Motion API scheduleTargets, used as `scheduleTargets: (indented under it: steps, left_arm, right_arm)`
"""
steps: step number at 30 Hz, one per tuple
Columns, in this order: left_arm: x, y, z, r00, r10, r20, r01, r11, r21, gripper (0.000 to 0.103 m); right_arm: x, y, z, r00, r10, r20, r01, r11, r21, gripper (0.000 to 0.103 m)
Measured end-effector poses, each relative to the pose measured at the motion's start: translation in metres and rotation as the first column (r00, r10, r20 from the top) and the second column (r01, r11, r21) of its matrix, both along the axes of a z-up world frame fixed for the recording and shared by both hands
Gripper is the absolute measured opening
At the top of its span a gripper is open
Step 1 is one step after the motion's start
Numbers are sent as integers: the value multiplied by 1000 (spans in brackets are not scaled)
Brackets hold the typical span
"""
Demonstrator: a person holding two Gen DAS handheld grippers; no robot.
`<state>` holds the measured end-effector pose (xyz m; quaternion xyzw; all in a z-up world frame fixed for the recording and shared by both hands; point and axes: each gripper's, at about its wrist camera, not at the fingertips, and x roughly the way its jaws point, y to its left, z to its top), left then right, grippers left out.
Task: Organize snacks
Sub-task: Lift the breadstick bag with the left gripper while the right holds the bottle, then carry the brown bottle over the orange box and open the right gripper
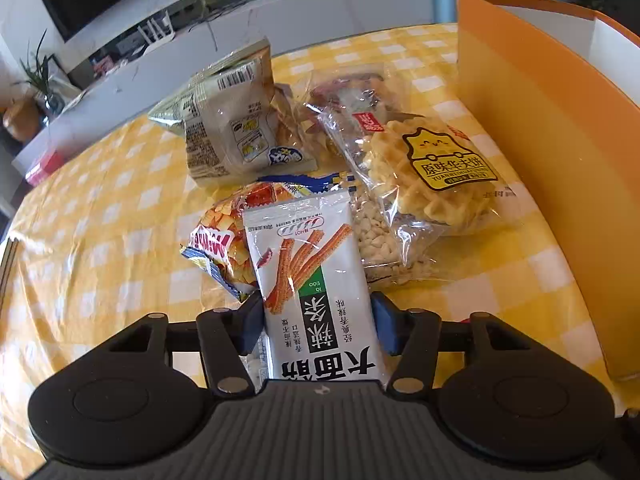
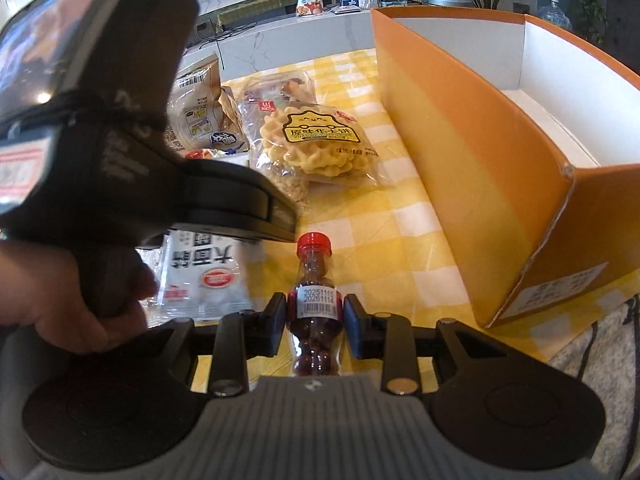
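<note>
My left gripper (image 1: 318,320) is shut on a white spicy-strip packet (image 1: 316,280), its pads against both sides. The packet also shows in the right wrist view (image 2: 204,276) under the left gripper's body. My right gripper (image 2: 314,316) is shut on a small red-capped bottle of dark candies (image 2: 314,292), its fingers on both sides of the label. A pile of snacks lies ahead: a waffle bag (image 1: 436,172), a beige packet (image 1: 236,128), a chips bag (image 1: 224,240). An orange box (image 2: 480,152) stands open at the right.
The table has a yellow checked cloth (image 1: 100,220). The orange box wall (image 1: 540,140) rises close on the right of the pile. The person's hand (image 2: 60,300) and the left gripper's body fill the left of the right wrist view. A shelf with a TV lies behind.
</note>
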<state>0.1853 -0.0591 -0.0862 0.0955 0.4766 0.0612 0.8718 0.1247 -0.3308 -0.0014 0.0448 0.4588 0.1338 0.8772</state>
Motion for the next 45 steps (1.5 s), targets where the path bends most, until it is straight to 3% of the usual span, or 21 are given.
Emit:
scheduleTargets:
  steps: [4,11,20,31,35,38,45]
  left_arm:
    - [-9,0,1,999,-39,9,39,999,-5,61]
    - [-28,13,21,999,-22,32,25,995,-98,60]
    - [-62,30,71,988,-3,156,34,980,-197,59]
    - [-83,57,107,965,28,260,51,956,-291,59]
    - [-93,62,119,945,9,327,98,947,-307,59]
    - [-95,65,123,940,17,341,100,941,-322,59]
    - [-105,76,128,934,23,355,120,919,-375,59]
  right_arm:
    - [0,-1,1,1000,-7,1,7,1000,11,30]
    - [-4,-1,3,1000,1,18,-1,1000,9,29]
    - [-13,1,11,996,5,84,-5,1000,-2,29]
    - [-17,-1,24,988,29,150,-45,993,107,29]
    - [-25,1,35,978,43,205,-75,986,149,28]
    - [-26,3,40,973,37,229,-70,988,137,28]
    - [-16,-20,33,988,-34,147,-11,957,291,28]
